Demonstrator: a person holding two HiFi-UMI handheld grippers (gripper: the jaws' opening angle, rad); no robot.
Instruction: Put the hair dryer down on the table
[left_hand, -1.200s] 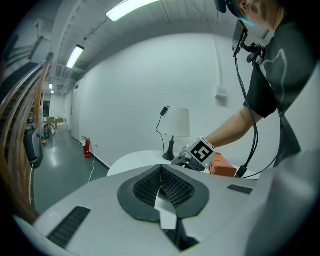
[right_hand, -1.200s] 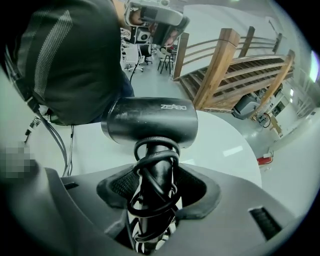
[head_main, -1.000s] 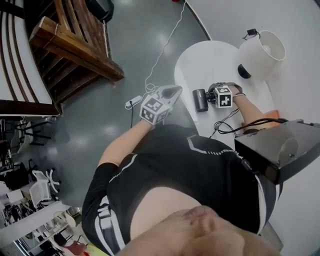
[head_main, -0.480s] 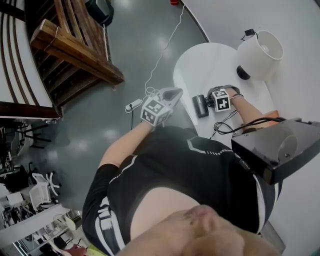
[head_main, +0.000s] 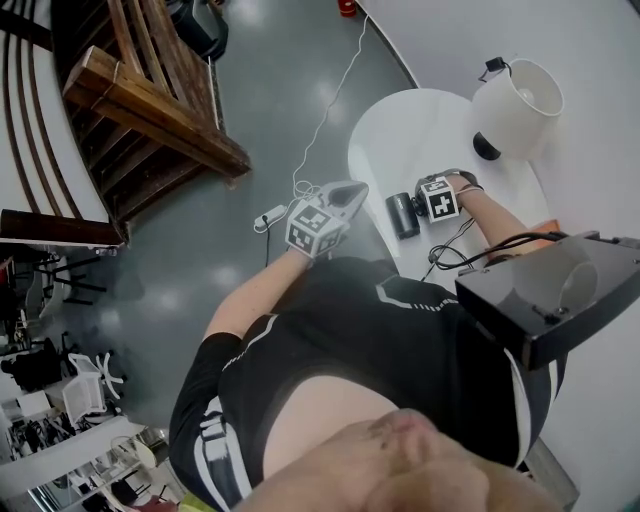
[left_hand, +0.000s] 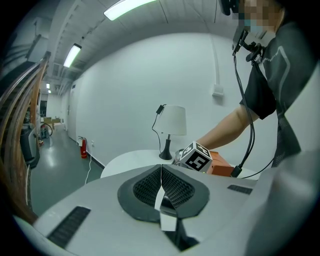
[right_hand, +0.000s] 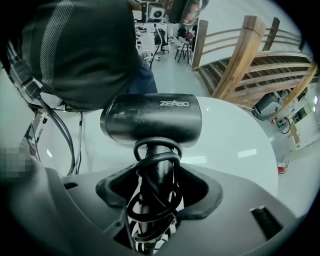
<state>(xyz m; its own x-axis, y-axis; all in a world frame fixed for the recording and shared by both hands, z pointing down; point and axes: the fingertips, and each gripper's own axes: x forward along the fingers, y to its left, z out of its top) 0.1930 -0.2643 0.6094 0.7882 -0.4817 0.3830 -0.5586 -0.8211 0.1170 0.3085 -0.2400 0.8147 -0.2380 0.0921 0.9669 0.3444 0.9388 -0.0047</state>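
A black hair dryer (head_main: 402, 214) hangs low over the near edge of the round white table (head_main: 420, 125). My right gripper (head_main: 420, 197) points steeply down at it. In the right gripper view the dryer's barrel (right_hand: 152, 120) lies crosswise just past the gripper (right_hand: 155, 186). Its handle, with the black cord wound round it, sits between the pads. The jaws have just been opening a little, and the pads still hold the wrapped handle. My left gripper (head_main: 352, 190) hovers over the floor left of the table, shut (left_hand: 161, 172) and empty.
A white table lamp (head_main: 520, 100) stands at the table's far side, with an orange box (left_hand: 220, 167) beside my right arm. On the grey floor lie a power strip (head_main: 268, 213) and its cable. Wooden stairs (head_main: 150, 110) rise at the left.
The right gripper has tilted slightly with the hair dryer and stayed over the same part of the table. The left gripper has kept its place.
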